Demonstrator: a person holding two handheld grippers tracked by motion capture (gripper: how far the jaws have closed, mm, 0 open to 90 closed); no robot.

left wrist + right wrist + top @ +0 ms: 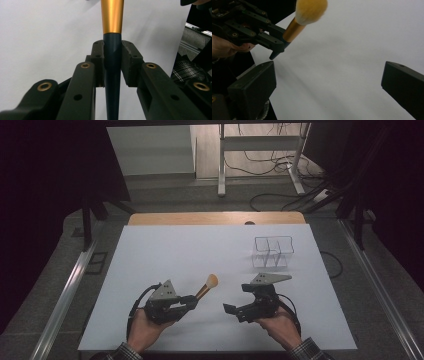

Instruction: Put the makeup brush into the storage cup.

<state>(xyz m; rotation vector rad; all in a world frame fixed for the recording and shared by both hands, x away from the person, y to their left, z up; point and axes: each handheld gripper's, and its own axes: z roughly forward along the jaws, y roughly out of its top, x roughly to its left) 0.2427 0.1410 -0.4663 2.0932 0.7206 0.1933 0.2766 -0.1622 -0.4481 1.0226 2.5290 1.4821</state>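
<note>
Here my left hand-held gripper (192, 301) clamps the gold-ferruled makeup brush (207, 286) above the white-sheeted wooden surface (190, 255); right hand-held gripper (229, 309) gapes empty, grey cable-strewn floor (260, 190) beyond

In the left gripper view the brush (112, 37) loses its head past the top edge and its handle end past the bottom, while the organiser (272, 252) is too small to tell its contents.
</note>
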